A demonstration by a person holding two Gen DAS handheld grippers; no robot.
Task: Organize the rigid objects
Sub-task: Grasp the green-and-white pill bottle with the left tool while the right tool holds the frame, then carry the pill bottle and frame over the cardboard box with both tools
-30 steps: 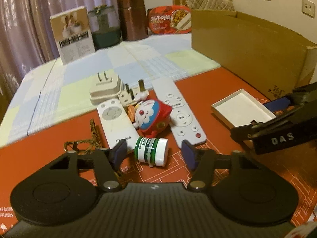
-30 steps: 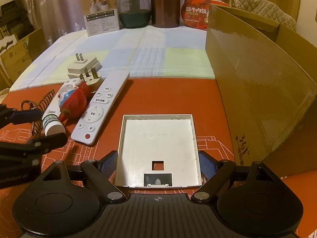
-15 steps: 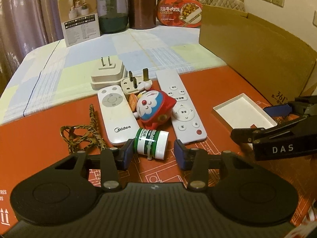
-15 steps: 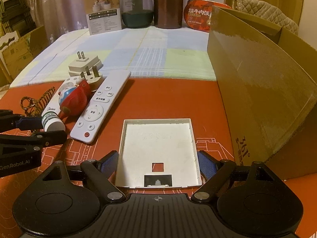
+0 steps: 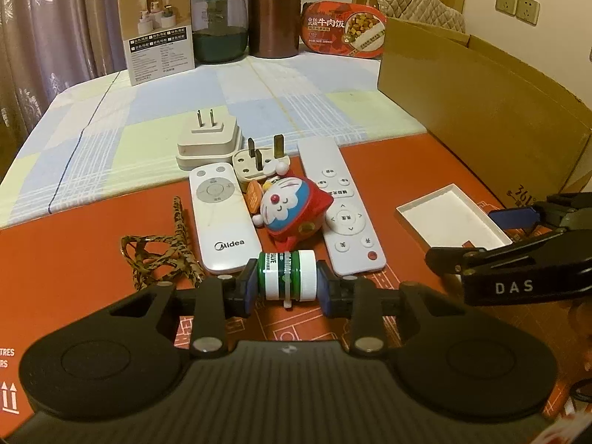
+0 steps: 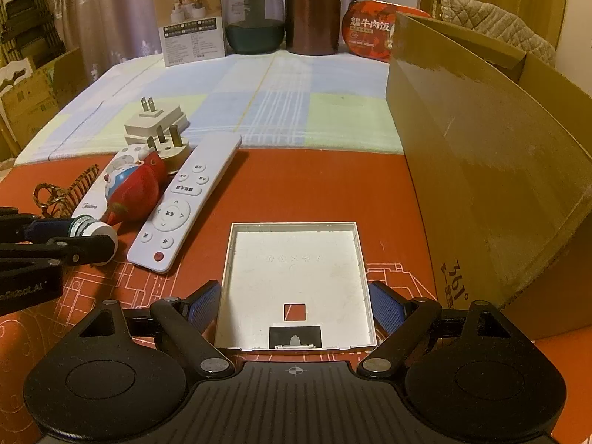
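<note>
A small green bottle with white caps (image 5: 286, 275) lies on its side on the red mat, and my left gripper (image 5: 286, 288) is shut on it, one blue pad against each end. The right wrist view shows the same bottle (image 6: 90, 227) at the far left between the left gripper's fingers (image 6: 85, 244). A shallow white square tray (image 6: 296, 259) lies flat on the mat. My right gripper (image 6: 295, 307) straddles its near end, with the blue pads against its two side walls. In the left wrist view the tray (image 5: 444, 214) sits between the right gripper's fingers (image 5: 512, 218).
Beyond the bottle lie a Midea remote (image 5: 222, 218), a longer white remote (image 5: 340, 203), a red and blue cat toy (image 5: 288, 211), two white plugs (image 5: 209, 140) and a braided cord (image 5: 159, 248). A big cardboard box (image 6: 481, 166) stands on the right. Jars and packages line the back.
The left gripper's jaws have closed from wide apart onto the ends of the green bottle, and its view has rolled level. The right gripper and the tray have stayed put.
</note>
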